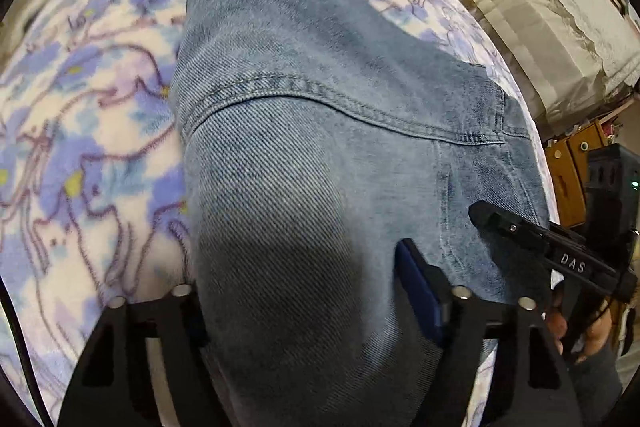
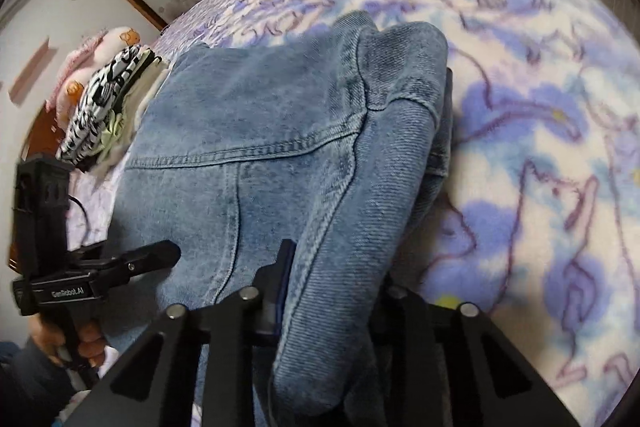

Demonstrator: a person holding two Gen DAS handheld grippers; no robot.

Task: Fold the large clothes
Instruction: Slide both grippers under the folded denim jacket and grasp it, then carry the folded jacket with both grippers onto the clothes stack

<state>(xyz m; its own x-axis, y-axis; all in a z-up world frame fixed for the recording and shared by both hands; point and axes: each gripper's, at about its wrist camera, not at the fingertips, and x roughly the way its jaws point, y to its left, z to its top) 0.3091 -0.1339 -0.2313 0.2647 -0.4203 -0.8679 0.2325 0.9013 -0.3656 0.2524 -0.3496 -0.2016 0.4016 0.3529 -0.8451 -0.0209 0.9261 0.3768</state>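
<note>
A light-blue denim jacket (image 1: 320, 67) lies folded on a floral fleece blanket (image 1: 80, 127). A thick fold of its sleeve bulges up between the fingers of my left gripper (image 1: 296, 291); the blue right pad (image 1: 416, 287) presses its side and the left finger is hidden under the cloth. In the right wrist view my right gripper (image 2: 336, 267) pinches the jacket's (image 2: 260, 115) other sleeve edge, with the left pad (image 2: 285, 267) against the denim and the right finger covered. Each gripper shows in the other's view, the right gripper (image 1: 492, 219) and the left gripper (image 2: 160, 255), both resting on the denim.
A stack of folded clothes with a black-and-white print (image 2: 104, 99) and a pink plush (image 2: 100, 47) sit beyond the jacket. The blanket (image 2: 540, 147) spreads wide to the right. A pale wall (image 1: 520, 7) and a wooden cabinet (image 1: 568, 179) stand past the bed's edge.
</note>
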